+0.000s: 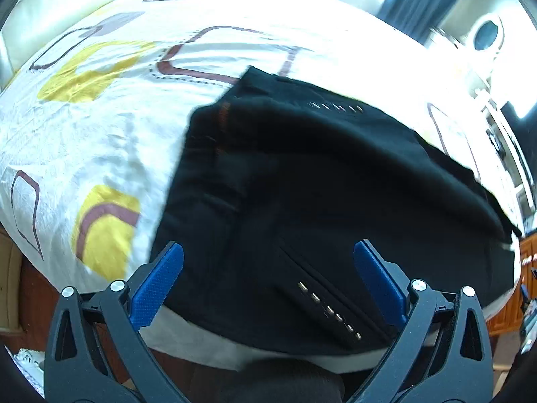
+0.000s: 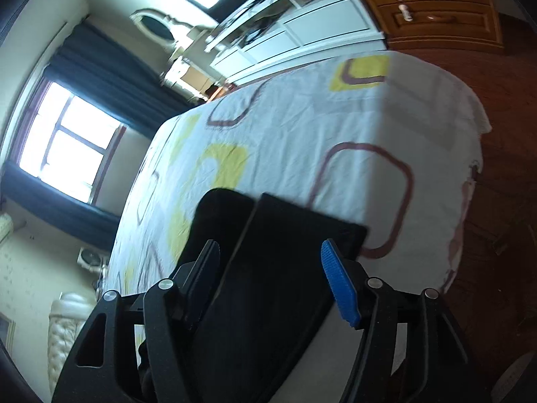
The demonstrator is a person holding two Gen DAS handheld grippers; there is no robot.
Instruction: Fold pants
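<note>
Black pants (image 1: 335, 184) lay folded on the bed (image 1: 100, 127) (patterned sheet); left gripper (image 1: 268, 268) and right gripper (image 2: 268, 268) hovered above them, both released, grasping nothing.

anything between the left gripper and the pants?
Nothing visible. The left gripper hangs open above the black pants, which lie on the patterned bedsheet with only open air between the blue pads and the cloth.
</note>
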